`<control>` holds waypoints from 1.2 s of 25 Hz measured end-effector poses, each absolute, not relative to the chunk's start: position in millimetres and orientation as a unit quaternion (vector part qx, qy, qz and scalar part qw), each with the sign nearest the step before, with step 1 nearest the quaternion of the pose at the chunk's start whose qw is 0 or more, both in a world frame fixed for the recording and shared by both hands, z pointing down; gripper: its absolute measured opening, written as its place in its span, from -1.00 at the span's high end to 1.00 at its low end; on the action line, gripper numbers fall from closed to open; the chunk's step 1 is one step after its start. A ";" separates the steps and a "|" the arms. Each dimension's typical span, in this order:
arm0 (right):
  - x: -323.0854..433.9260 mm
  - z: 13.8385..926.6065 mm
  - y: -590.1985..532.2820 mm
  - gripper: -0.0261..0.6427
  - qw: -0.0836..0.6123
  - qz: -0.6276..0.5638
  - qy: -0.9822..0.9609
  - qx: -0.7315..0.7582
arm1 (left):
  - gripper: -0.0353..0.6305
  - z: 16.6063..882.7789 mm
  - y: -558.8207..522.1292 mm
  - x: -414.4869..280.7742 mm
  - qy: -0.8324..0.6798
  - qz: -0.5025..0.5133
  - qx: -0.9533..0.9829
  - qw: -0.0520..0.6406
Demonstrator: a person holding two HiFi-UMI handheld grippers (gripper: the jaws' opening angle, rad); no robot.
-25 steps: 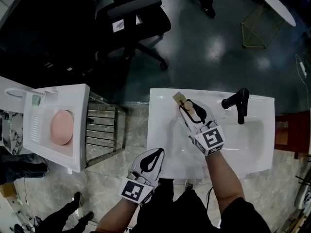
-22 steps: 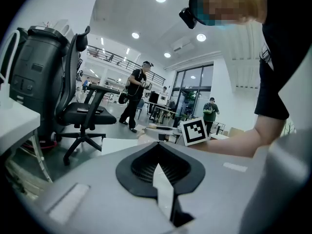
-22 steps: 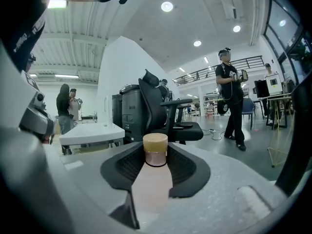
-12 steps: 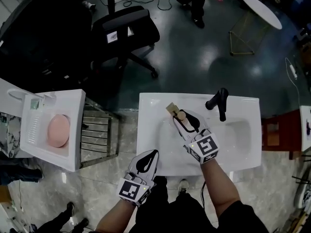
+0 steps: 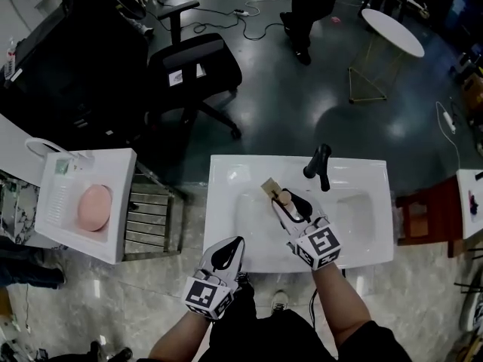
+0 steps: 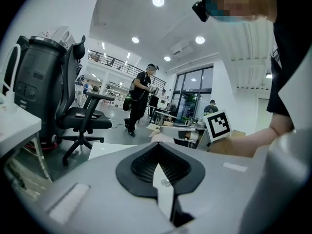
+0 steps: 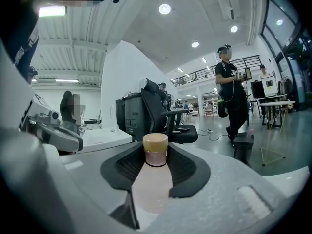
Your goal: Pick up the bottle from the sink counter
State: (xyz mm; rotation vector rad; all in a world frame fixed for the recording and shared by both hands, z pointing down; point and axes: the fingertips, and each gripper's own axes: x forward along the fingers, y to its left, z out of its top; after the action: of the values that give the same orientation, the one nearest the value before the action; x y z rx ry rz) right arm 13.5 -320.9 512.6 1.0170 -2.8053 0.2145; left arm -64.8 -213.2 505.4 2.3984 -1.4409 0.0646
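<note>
A pale pink bottle [image 7: 152, 182] with a tan cap [image 7: 155, 143] stands upright between the jaws of my right gripper [image 7: 156, 156], which is shut on it. In the head view that right gripper [image 5: 293, 202] holds the bottle [image 5: 284, 197] over the left part of the white sink counter [image 5: 226, 173], beside a small tan block [image 5: 269, 186]. My left gripper [image 5: 229, 253] hangs at the counter's front edge, jaws together and holding nothing. In the left gripper view the left gripper [image 6: 161, 168] points across the room.
A black faucet [image 5: 318, 164] stands at the counter's back. To the left are a metal rack [image 5: 148, 213] and a second white sink with a pink basin [image 5: 94, 207]. A black office chair [image 5: 193, 68], a white oval table [image 5: 392, 32] and a standing person [image 5: 303, 10] lie beyond.
The head view has pulled back, so the counter looks smaller and lower in frame. My right gripper keeps the bottle at about the same spot over the counter. The left gripper stays at the front edge.
</note>
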 end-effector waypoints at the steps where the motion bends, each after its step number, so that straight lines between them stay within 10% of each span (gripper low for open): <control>1: 18.3 510.1 -316.8 0.50 0.075 0.071 -0.935 0.339 | 0.88 503.7 -210.9 -62.2 -0.510 0.024 0.843 0.170; 30: 144.3 461.2 -173.1 0.50 0.074 0.060 -0.949 0.302 | 0.88 455.9 -84.3 36.4 -0.567 0.017 0.814 0.124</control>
State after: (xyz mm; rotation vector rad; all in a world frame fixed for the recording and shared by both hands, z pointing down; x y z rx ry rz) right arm 144.3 -173.1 461.2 0.9051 -2.8469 0.1793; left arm 36.4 -84.3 455.9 2.3750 -1.6522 0.0503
